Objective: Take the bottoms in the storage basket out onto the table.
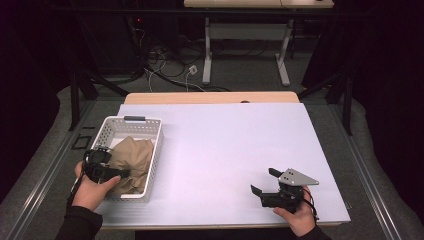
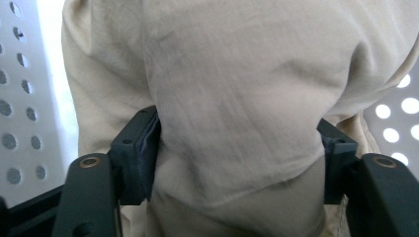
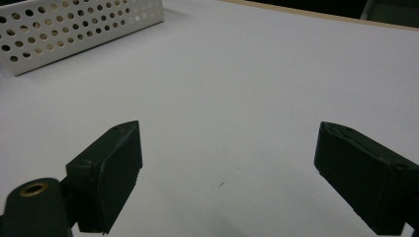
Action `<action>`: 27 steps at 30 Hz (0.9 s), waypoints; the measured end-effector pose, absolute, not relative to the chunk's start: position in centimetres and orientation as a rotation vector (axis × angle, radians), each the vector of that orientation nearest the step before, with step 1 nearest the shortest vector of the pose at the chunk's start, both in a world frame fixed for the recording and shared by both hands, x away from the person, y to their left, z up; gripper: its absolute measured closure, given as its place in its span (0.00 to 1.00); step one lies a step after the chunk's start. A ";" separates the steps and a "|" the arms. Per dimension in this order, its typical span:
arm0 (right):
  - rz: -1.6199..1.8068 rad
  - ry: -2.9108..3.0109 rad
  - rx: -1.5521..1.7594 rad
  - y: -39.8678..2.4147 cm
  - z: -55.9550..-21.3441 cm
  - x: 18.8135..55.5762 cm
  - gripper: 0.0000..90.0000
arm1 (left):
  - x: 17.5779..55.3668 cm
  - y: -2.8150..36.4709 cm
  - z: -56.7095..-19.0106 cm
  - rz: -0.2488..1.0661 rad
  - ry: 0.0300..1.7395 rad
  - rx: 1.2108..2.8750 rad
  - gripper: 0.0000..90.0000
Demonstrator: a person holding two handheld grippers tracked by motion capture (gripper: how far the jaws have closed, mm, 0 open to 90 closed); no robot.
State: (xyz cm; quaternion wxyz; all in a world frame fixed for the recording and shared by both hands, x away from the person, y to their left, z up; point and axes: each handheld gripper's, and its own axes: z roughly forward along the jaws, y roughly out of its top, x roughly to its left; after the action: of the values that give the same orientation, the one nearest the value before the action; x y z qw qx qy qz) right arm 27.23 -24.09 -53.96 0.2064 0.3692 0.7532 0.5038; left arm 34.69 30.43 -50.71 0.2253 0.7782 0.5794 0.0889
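The beige cloth point(image 1: 132, 165) lies crumpled inside the white perforated basket point(image 1: 156, 145) at the left of the white table point(image 1: 235, 145). The left gripper point(image 1: 122, 173) reaches over the basket's near corner, its jaws pressing a bunched fold of the cloth point(image 2: 237, 108) from both sides, with the basket's holed wall just beside it. The right gripper point(image 1: 264, 181) rests well apart at the table's near right, its jaws released and parted over bare tabletop, with the basket's side point(image 3: 74, 24) farther off.
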 end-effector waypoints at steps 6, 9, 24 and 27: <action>1.402 2.103 1.023 -24.1 -54.0 27.2 0.14 | 34.5 30.3 -50.7 0.278 1.598 2.138 0.46; 1.401 2.106 1.019 -24.1 -54.0 27.2 0.15 | 34.5 30.3 -50.7 0.298 1.587 2.152 0.50; 1.398 2.106 1.018 -24.0 -54.0 27.2 0.15 | 34.0 30.1 -50.5 0.364 1.541 2.151 0.65; 1.398 2.106 1.018 -24.0 -54.0 27.2 0.15 | 34.0 30.1 -50.5 0.367 1.543 2.135 0.67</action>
State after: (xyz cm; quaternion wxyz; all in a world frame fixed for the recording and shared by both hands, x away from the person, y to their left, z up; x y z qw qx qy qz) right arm 27.22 -24.03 -53.99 0.2069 0.3655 0.7562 0.5018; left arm 33.97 30.05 -50.45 0.2388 0.7796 0.5633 0.1339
